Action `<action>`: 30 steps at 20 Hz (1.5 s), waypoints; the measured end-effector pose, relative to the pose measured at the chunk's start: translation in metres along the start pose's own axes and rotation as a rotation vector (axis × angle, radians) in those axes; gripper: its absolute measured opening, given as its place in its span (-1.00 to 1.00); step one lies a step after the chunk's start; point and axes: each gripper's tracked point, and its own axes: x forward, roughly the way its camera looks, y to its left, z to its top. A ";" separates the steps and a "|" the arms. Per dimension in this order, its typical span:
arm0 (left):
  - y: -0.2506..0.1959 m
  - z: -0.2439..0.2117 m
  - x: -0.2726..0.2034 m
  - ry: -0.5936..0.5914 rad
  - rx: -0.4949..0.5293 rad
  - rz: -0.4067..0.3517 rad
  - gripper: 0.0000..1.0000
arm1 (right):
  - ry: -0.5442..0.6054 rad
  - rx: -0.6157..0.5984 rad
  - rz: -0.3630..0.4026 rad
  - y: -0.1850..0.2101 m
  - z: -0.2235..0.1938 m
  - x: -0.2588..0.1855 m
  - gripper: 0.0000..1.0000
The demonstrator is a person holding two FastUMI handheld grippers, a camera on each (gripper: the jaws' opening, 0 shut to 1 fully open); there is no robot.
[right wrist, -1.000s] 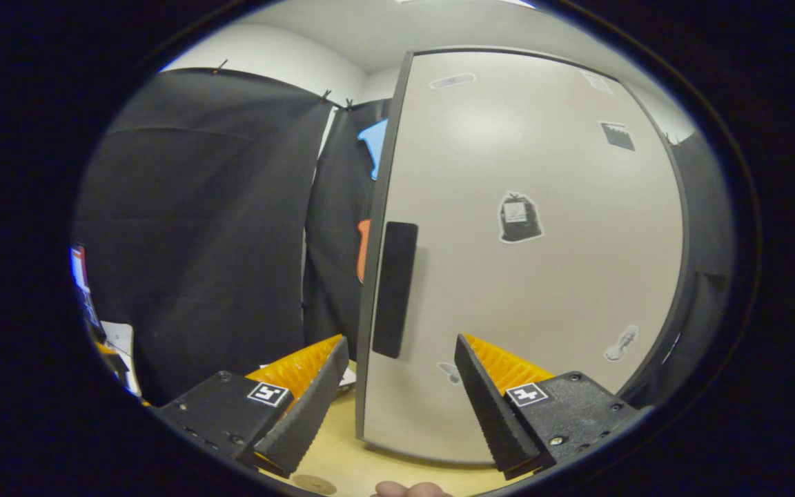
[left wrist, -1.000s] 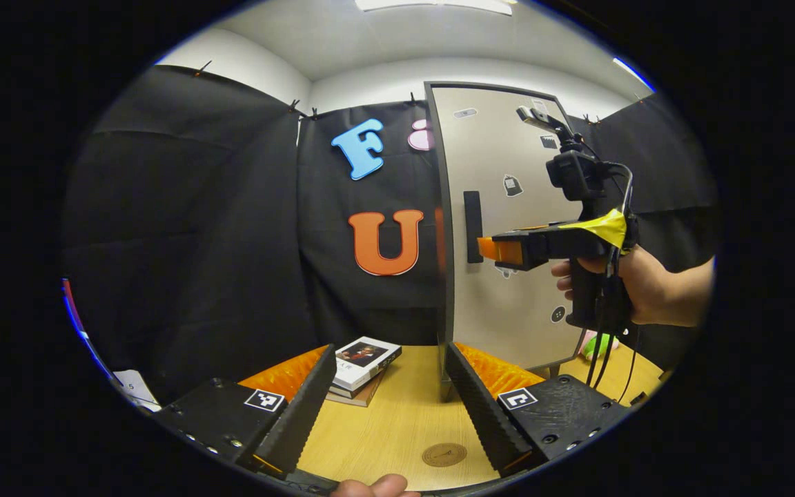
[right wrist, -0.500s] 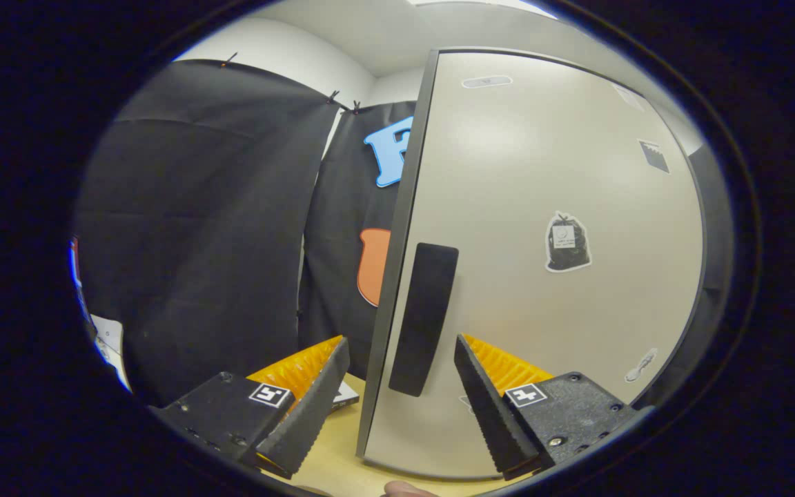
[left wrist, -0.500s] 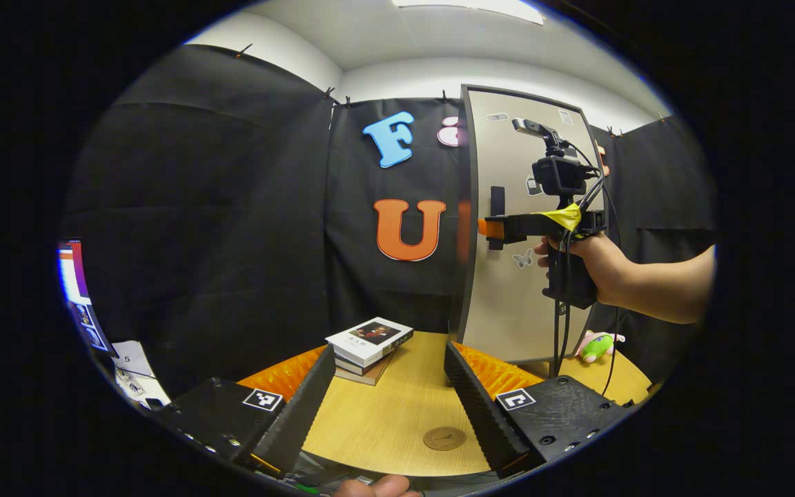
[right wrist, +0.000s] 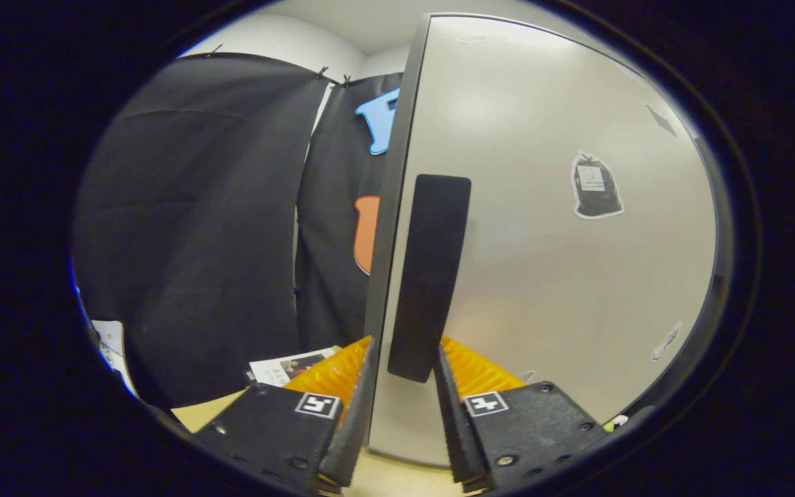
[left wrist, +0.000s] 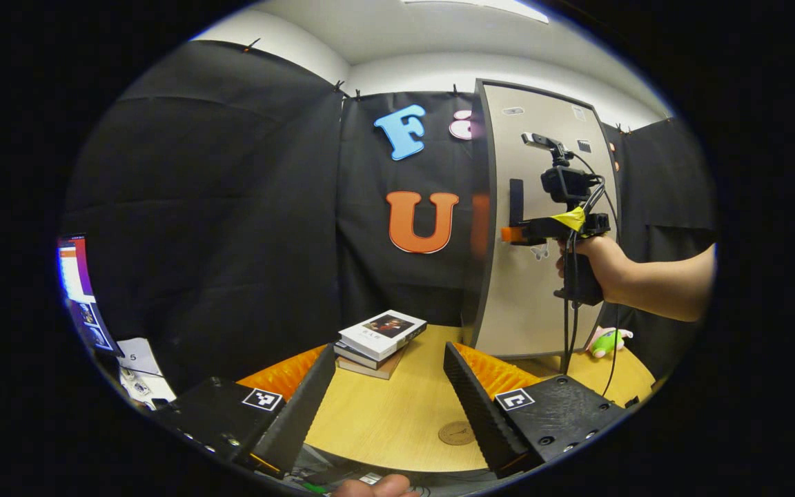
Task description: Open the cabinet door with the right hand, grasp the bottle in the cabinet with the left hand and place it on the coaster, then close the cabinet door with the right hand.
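Right gripper (right wrist: 401, 414) narrowed around the dark handle (right wrist: 430, 276) at the door's (right wrist: 542, 276) left edge; contact hard to make out. Door pale, stickered, shut. Left gripper (left wrist: 389, 407) spread wide over the table's (left wrist: 397, 421) near edge, open room between books (left wrist: 381, 333) and door. Coaster (left wrist: 457, 433) near the front edge.

The upright grey cabinet door (right wrist: 542, 228) is shut; the round brown coaster (left wrist: 457, 433) lies flat.

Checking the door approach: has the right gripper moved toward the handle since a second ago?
Yes. The right gripper has closed in on the door's handle, its fingers now straddling the lower end.
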 end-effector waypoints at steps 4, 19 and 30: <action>0.006 -0.004 -0.001 0.014 -0.028 0.007 0.92 | 0.006 0.006 -0.009 0.001 0.000 -0.003 -0.38; -0.030 -0.009 -0.008 0.052 0.029 -0.107 0.92 | -0.076 0.065 0.171 0.009 -0.013 -0.100 -0.55; -0.085 -0.006 -0.012 0.050 0.076 -0.193 0.92 | -0.105 0.079 0.287 0.000 -0.023 -0.165 -0.57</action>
